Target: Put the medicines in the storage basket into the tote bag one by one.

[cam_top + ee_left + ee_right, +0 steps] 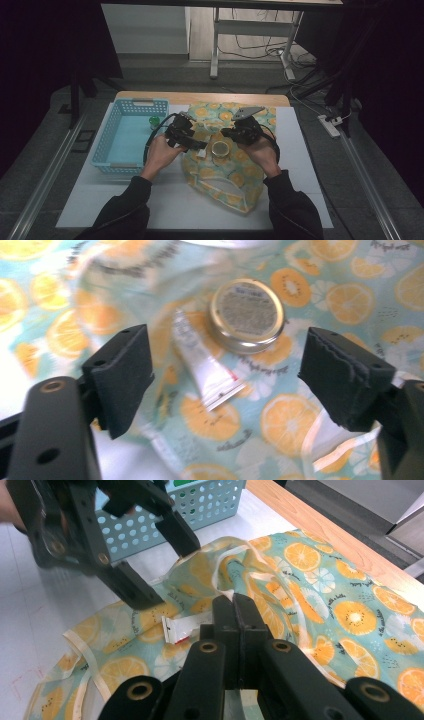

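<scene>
Black pads of the left gripper (226, 374) stand wide apart with nothing between them; it hovers just above the bag (235, 176), over its middle. Straight below it lies a white tube (207, 367), and touching the tube's far end is a round tin (246, 314) with a gold rim. Both rest on the bag's orange-slice print. They seem to lie inside its mouth, but the pictures do not settle whether they are in it or on top of it.

The right gripper (235, 605) has its jaws pressed together at the bag's upper fold. The cloth rises in a ridge right at the tips, so it looks pinched and lifted there, likely to hold the mouth open.

To the left of the bag, just beside it, stands a blue basket (107, 156). One small green thing (154, 120) sits in the basket's corner nearest the bag; the basket looks otherwise bare. Bag and basket both lie on the white table (165, 202).

As I judge it, the work is moving things from basket to bag and is well along: tube and tin are at the bag and free of the left gripper. Left to do: fetch the green thing, then let the cloth go.
</scene>
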